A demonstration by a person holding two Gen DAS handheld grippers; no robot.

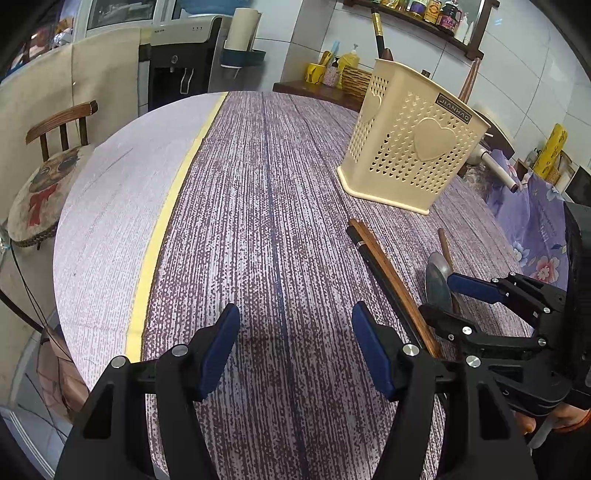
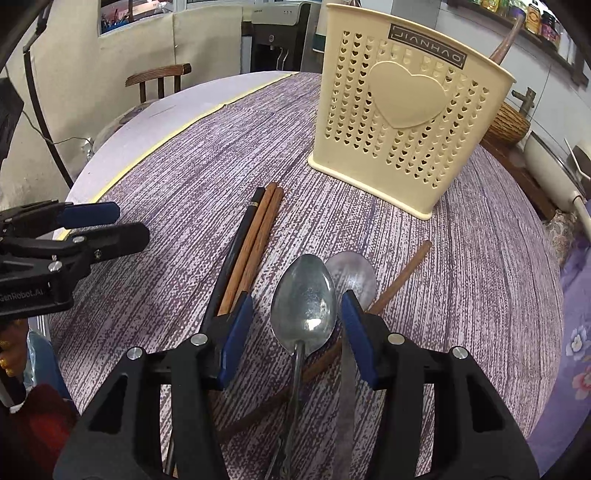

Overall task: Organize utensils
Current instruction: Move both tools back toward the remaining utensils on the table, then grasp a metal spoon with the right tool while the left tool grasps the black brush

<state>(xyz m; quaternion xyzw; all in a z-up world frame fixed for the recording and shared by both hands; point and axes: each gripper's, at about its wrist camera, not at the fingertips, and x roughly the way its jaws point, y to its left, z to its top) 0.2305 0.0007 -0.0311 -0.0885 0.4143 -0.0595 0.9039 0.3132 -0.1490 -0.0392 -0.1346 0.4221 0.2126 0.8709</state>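
Note:
A cream perforated utensil holder point(image 2: 406, 122) with a heart stands upright on the table; it also shows in the left wrist view point(image 1: 410, 140). In front of it lie brown and black chopsticks point(image 2: 251, 251), a metal spoon point(image 2: 304, 302), a second spoon point(image 2: 354, 275) and one loose brown chopstick point(image 2: 402, 275). My right gripper point(image 2: 295, 321) is open, low over the table, with the first spoon's bowl between its jaws. My left gripper point(image 1: 291, 339) is open and empty over bare tablecloth, left of the chopsticks point(image 1: 388, 273). It shows in the right wrist view point(image 2: 107, 225) too.
The round table point(image 1: 240, 206) has a purple-grey cloth with a yellow stripe point(image 1: 166, 221). A wooden chair point(image 1: 51, 155) with a cushion stands at the left. A shelf with bottles point(image 1: 432, 11) and a water dispenser point(image 1: 181, 62) are behind.

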